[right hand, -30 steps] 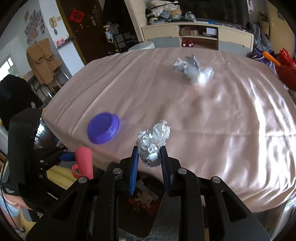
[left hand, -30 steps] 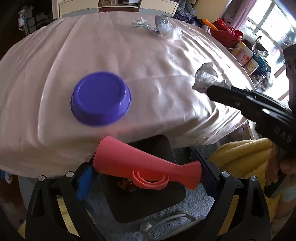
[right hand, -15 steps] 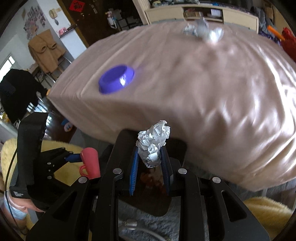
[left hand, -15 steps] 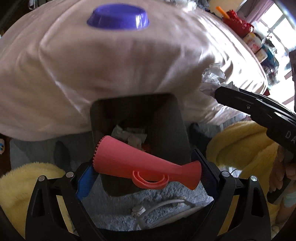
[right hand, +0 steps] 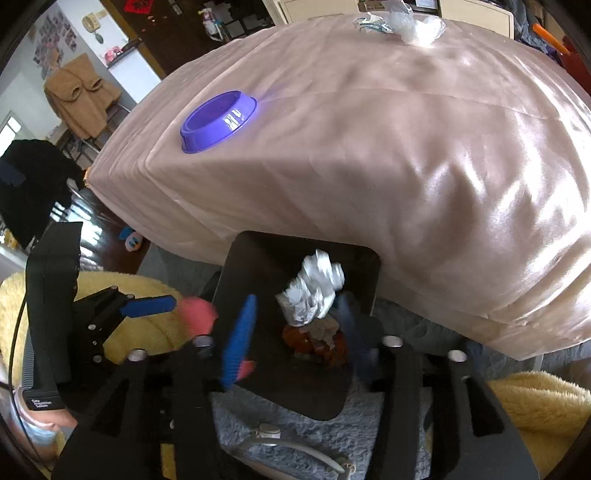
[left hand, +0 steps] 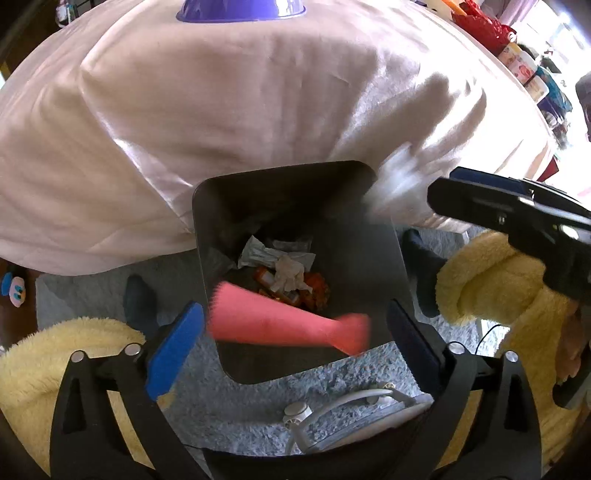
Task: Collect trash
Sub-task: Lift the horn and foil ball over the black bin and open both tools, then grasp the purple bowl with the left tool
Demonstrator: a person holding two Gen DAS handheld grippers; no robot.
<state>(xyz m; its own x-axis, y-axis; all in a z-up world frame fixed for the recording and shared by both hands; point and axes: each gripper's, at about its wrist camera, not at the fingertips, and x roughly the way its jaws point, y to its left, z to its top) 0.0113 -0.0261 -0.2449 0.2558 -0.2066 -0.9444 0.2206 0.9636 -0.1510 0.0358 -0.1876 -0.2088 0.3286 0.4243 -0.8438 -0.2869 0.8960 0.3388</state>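
Over the dark square bin (left hand: pixel 400 280), a blurred coral-pink plastic cup (left hand: pixel 288 325) lies loose between the left hand-held gripper (left hand: pixel 295 332)'s wide-spread pads. The right hand-held gripper (right hand: pixel 295 328)'s jaws have just been opening, and the crumpled silvery-white foil ball (right hand: pixel 314 291) between them seems free.

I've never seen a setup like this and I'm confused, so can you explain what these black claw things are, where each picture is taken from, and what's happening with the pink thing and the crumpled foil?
The claws are two-finger grippers that a person holds, one per hand, each with a camera looking forward along its fingers. One picture comes from the left gripper, the other from the right gripper.

Both hang over a dark trash bin on the floor, beside a table under a pink cloth. A purple bowl and some crumpled plastic sit on the table.

Nothing is gripped now. The left jaws stand wide, having just opened, and the pink cup is blurred, apparently dropping toward the bin. The right jaws have just been opening too, and the foil ball sits loose between them above the bin, which already holds scraps.
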